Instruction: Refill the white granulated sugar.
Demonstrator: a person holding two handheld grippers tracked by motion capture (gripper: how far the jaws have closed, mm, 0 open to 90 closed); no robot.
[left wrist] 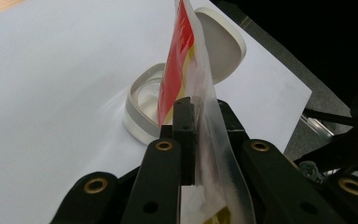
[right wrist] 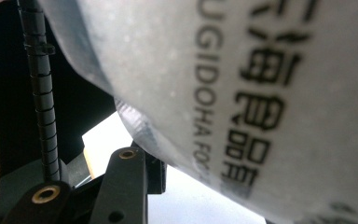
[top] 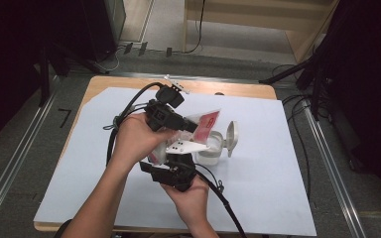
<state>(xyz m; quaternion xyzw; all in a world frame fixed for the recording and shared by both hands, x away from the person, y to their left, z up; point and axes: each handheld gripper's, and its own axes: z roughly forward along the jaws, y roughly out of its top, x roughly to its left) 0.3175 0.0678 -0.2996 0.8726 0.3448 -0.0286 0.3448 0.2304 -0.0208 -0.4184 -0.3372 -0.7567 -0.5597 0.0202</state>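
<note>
A clear plastic packet (top: pixel 207 123) with a red print is held tilted above the table. My left gripper (top: pixel 191 126) is shut on its upper part. In the left gripper view the packet (left wrist: pixel 182 60) stands on edge between the black jaws of the left gripper (left wrist: pixel 205 109). Just below it sits a white container (left wrist: pixel 137 116) with its flip lid (left wrist: pixel 223 42) open. My right gripper (top: pixel 166 159) comes from below and is shut on the packet's lower end. In the right gripper view the packet (right wrist: pixel 270 93), printed with black lettering, lies close to the camera and hides one jaw; the other finger (right wrist: pixel 126 186) shows.
The white container (top: pixel 209 151) and its raised lid (top: pixel 231 138) stand mid-table on a large white sheet (top: pixel 278 163). The sheet covers a wooden table (top: pixel 129 84). Black cables trail from both grippers. Floor rails run along both sides of the table.
</note>
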